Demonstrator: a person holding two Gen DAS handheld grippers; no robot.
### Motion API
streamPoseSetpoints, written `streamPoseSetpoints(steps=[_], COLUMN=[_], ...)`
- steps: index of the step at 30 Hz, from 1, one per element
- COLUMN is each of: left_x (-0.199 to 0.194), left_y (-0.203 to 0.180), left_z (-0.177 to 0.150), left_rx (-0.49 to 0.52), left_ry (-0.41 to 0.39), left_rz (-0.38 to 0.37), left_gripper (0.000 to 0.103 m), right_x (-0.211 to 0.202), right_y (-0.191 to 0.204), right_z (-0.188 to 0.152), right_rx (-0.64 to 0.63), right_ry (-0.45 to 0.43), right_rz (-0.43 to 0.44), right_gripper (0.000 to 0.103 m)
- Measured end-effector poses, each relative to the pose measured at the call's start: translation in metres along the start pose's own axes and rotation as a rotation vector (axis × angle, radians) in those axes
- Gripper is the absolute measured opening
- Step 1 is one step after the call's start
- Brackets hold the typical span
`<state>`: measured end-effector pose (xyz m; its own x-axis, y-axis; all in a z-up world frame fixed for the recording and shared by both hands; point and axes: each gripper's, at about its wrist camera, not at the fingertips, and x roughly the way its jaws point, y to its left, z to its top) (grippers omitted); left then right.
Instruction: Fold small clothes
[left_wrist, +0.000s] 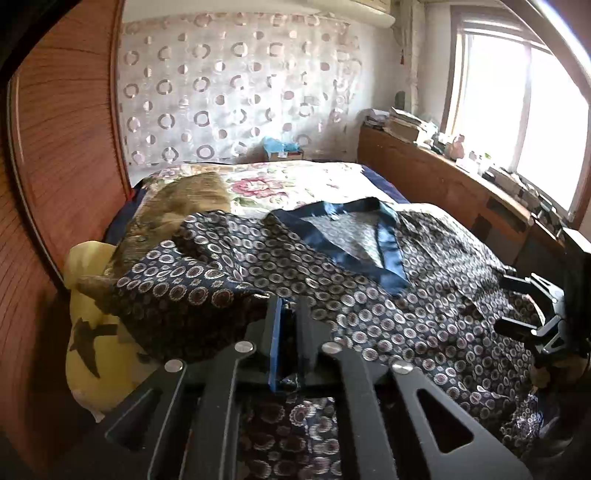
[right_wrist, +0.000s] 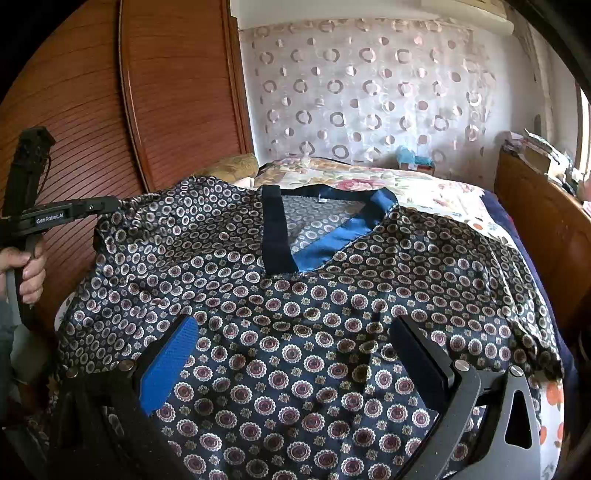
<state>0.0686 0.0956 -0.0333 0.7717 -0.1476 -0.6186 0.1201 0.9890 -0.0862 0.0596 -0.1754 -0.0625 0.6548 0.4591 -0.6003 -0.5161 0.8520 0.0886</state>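
A dark navy shirt (right_wrist: 314, 314) with a circle-and-flower print and a blue satin neckband (right_wrist: 332, 236) lies spread on the bed, collar toward the far wall. It also shows in the left wrist view (left_wrist: 369, 288). My left gripper (left_wrist: 290, 314) is shut on the shirt's left sleeve edge and holds it lifted; it shows in the right wrist view (right_wrist: 110, 205) at the shirt's left shoulder. My right gripper (right_wrist: 291, 347) is open, its jaws wide apart just above the shirt's lower front. It shows in the left wrist view (left_wrist: 517, 306) at the right edge.
The bed has a floral quilt (left_wrist: 295, 181). A brown pillow (left_wrist: 184, 203) and a yellow pillow (left_wrist: 88, 332) lie at its left. A wooden wardrobe (right_wrist: 166, 92) stands left, a wooden sideboard (left_wrist: 443, 184) with clutter right under the window. A curtain (right_wrist: 369, 92) hangs behind.
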Motion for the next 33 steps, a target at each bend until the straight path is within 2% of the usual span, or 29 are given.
streamPoseSetpoints(steps=[1,5,7,8,11,16,19,24,29,33], left_x=[0.000,-0.011,-0.018,-0.022,-0.032,-0.025,-0.015,0.008,0.042,0.051], left_y=[-0.003,0.000,0.002,0.006,0.023,0.061,0.077,0.095,0.096,0.088], left_z=[-0.001,-0.005,-0.006,-0.007,-0.014,-0.025,-0.028,-0.032,-0.030,-0.028], left_rx=[0.003,-0.006,-0.019,-0.026,-0.045,-0.144,-0.152,-0.172,-0.173,-0.149], left_ry=[0.004,-0.006,-0.022,-0.033,-0.055,-0.032,-0.029,0.008,0.078,0.065], left_rz=[-0.004,-0.014,-0.014,-0.012,0.042,0.125,0.177,0.165,0.111,0.115], left_gripper=[0.014,0.045,0.055,0.066,0.075,0.075,0.075,0.075,0.075,0.074], right_x=[-0.001,0.001,0.002,0.003,0.005,0.014,0.019,0.027,0.031,0.033], right_y=[0.000,-0.001,0.000,0.001,0.005,0.010,0.018,0.033,0.036,0.032], right_z=[0.000,0.001,0.002,0.003,0.004,0.012,0.020,0.031,0.029,0.021], right_rx=[0.000,-0.007,-0.013,-0.015,-0.021,-0.043,-0.069,-0.119,-0.112,-0.110], right_ry=[0.002,0.007,0.007,0.007,0.007,0.004,-0.008,-0.029,-0.036,-0.025], right_rz=[0.001,0.008,0.011,0.012,0.020,0.038,0.049,0.074,0.099,0.082], right_gripper=[0.103,0.103,0.103,0.103,0.103,0.103,0.103,0.103,0.103,0.103])
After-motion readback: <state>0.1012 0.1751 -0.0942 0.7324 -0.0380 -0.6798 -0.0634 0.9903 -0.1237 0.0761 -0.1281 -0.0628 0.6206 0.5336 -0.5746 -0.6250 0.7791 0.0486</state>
